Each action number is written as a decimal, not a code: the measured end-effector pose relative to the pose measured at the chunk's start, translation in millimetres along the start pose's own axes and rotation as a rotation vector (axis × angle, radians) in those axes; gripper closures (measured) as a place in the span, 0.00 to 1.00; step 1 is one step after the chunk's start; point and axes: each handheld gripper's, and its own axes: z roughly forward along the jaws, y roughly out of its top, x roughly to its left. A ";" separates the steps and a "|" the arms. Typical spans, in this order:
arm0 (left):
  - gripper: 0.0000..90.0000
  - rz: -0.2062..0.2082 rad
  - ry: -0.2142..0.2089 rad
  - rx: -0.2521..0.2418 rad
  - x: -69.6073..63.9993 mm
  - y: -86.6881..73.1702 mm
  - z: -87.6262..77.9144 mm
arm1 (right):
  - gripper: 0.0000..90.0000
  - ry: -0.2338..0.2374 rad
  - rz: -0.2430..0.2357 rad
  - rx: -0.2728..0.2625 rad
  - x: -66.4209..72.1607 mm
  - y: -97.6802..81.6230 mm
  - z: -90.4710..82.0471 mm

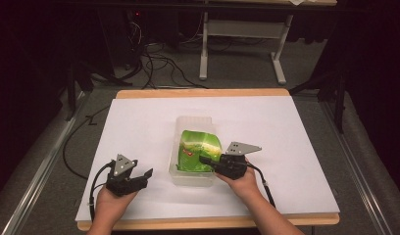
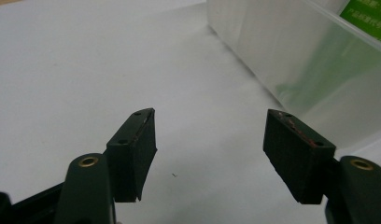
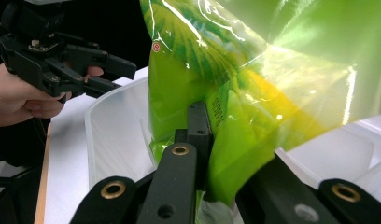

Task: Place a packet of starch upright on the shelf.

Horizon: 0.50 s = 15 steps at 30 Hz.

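Two hand-held grippers work at a white-covered table: the right gripper (image 1: 208,160) pinches a glossy green plastic snack bag (image 1: 198,149) (partly inside a clear plastic tub (image 1: 194,179)), while the left gripper (image 1: 141,177) waits beside it, jaws apart and empty. The slick film could slip free, or the unheld tub could drag along.

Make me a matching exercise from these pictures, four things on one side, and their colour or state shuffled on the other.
1 left gripper
2 right gripper
3 snack bag
4 plastic bin

A bright green
B jaws open over bare white tabletop
C clear, holding the bag
D jaws shut on the bag's edge

Pairs: 1-B, 2-D, 3-A, 4-C
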 end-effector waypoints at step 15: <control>0.39 0.004 -0.002 0.003 -0.4 0.1 0.8 | 0.97 -0.035 -0.045 -0.022 5.6 15.3 -6.8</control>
